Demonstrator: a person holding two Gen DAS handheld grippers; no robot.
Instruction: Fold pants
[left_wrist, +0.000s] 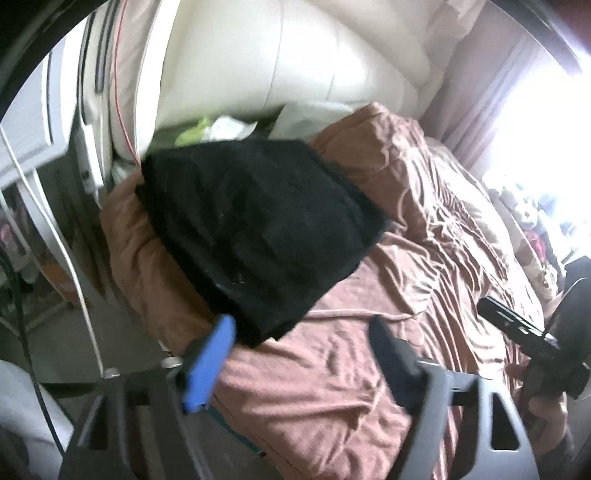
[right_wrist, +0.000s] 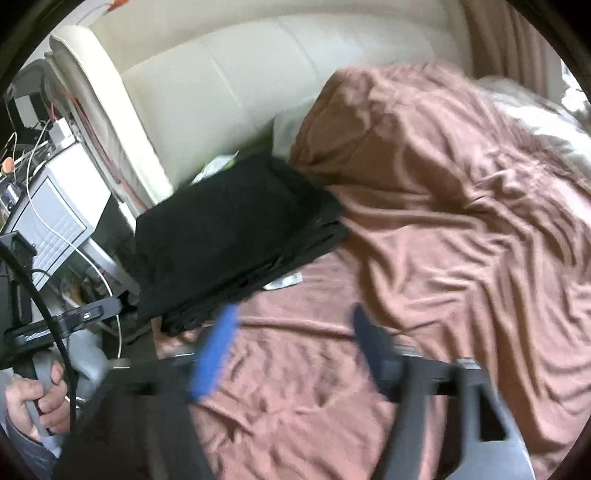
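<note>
Folded black pants (left_wrist: 255, 236) lie at the bed's head corner, both grippers clear of them.

The pants sit on the brown bedspread (left_wrist: 424, 258), just in front of the cream headboard (right_wrist: 236, 85), their left edge along the bedspread's side edge. The left gripper (left_wrist: 303, 332) and right gripper (right_wrist: 291, 328) each stand with jaws apart and nothing between them, over open, wrinkled bedspread on the near side of the pants.

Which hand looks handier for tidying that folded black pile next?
Probably the left. The left gripper hangs with open jaws right at the near edge of the folded black pants. The right gripper, also open, sits over bare brown bedsheet beside the pile.
</note>
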